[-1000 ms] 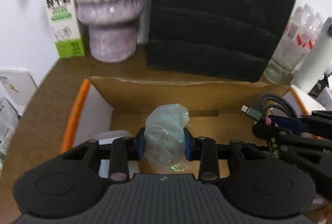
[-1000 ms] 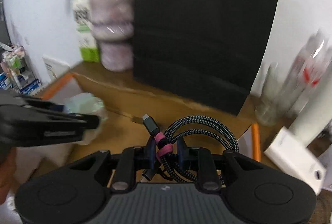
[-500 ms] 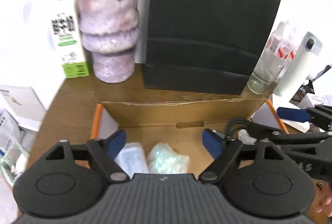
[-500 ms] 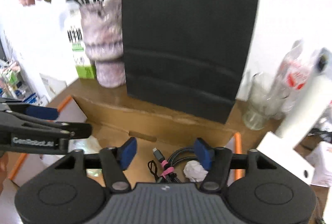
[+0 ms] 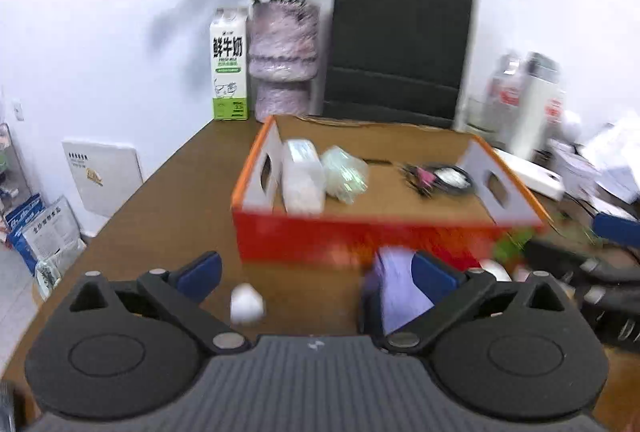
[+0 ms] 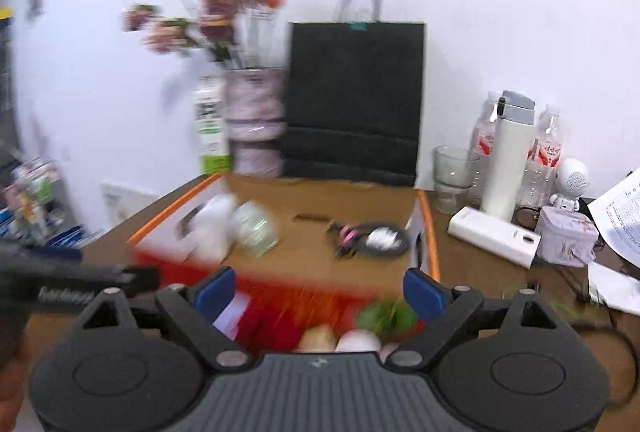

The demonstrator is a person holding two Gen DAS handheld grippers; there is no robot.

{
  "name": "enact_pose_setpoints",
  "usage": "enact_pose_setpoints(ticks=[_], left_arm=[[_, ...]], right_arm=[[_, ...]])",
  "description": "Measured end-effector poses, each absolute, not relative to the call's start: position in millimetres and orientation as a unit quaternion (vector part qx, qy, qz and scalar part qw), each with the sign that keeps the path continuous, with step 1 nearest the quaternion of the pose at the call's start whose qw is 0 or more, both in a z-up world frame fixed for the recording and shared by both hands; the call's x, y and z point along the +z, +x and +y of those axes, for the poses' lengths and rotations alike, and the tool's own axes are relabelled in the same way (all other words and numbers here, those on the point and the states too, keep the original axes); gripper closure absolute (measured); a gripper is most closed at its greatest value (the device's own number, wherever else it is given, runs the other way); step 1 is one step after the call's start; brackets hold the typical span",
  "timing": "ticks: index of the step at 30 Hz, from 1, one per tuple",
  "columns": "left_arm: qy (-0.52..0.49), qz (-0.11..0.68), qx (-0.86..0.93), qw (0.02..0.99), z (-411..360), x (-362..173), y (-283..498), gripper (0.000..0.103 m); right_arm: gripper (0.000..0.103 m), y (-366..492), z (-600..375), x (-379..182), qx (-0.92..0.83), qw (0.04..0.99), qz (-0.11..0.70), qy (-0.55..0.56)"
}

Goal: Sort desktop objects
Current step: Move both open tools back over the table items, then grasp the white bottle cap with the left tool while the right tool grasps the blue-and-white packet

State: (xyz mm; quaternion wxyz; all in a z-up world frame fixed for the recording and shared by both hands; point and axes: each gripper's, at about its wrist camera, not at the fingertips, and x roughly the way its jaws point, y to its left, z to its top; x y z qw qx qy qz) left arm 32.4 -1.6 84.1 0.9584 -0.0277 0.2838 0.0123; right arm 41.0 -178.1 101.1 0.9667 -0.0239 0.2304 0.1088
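Observation:
An orange cardboard box (image 5: 360, 236) stands on the brown desk. In it lie a white tissue pack (image 5: 302, 176), a clear plastic bag (image 5: 344, 172) and a coiled cable with a pink tie (image 5: 432, 178). My left gripper (image 5: 316, 272) hangs in front of the box, jaws opening wide, gripping nothing. Below it lie a white paper ball (image 5: 247, 303) and a purple item (image 5: 394, 288). My right gripper (image 6: 320, 292) is also opening and empty, short of the box's (image 6: 428, 228) front wall; the bag (image 6: 256, 228) and cable (image 6: 352, 236) lie beyond it.
Behind the box stand a milk carton (image 5: 229, 68), a vase of flowers (image 5: 282, 68) and a black paper bag (image 5: 400, 48). To the right are a glass (image 6: 454, 176), a white flask (image 6: 506, 160), bottles, a long white box (image 6: 494, 236) and papers. Blurred green and pale items (image 6: 386, 314) lie before the box.
Both grippers opened and let go: the plastic bag and the cable now lie in the box. Both hands drew back from over the box to in front of it.

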Motion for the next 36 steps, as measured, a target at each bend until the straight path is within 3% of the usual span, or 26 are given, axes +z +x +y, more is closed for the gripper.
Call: enact_pose_setpoints(ticks=[6, 9, 15, 26, 32, 36], left_arm=[[-0.014, 0.221, -0.028, 0.975, -2.8, 46.1, -62.2, 0.000], [0.002, 0.219, -0.046, 0.975, -4.2, 23.5, -82.3, 0.000], [-0.013, 0.194, -0.028, 0.981, -2.4, 9.2, -104.5, 0.000], [-0.009, 0.221, 0.000, 0.975, -0.2, 2.8, -95.4, 0.000], [-0.017, 0.247, -0.010, 0.969, 5.7, 2.0, -89.7, 0.000], [0.001, 0.272, -0.003, 0.962, 19.8, 12.6, -75.0, 0.000]], right_arm=[[0.008, -50.9, -182.4, 58.9, 0.094, 0.967, 0.238, -0.016], [0.001, -84.8, -190.4, 39.8, 0.077, 0.968, 0.237, -0.029], [0.000, -102.7, -207.3, 20.4, 0.073, 0.962, 0.264, 0.018], [0.000, -115.7, -213.6, 16.7, 0.051, 0.972, 0.225, 0.043], [0.000, -105.5, -219.5, 17.8, 0.054, 0.966, 0.246, 0.063], [0.011, -90.3, -231.8, 23.4, 0.051, 0.954, 0.281, 0.094]])
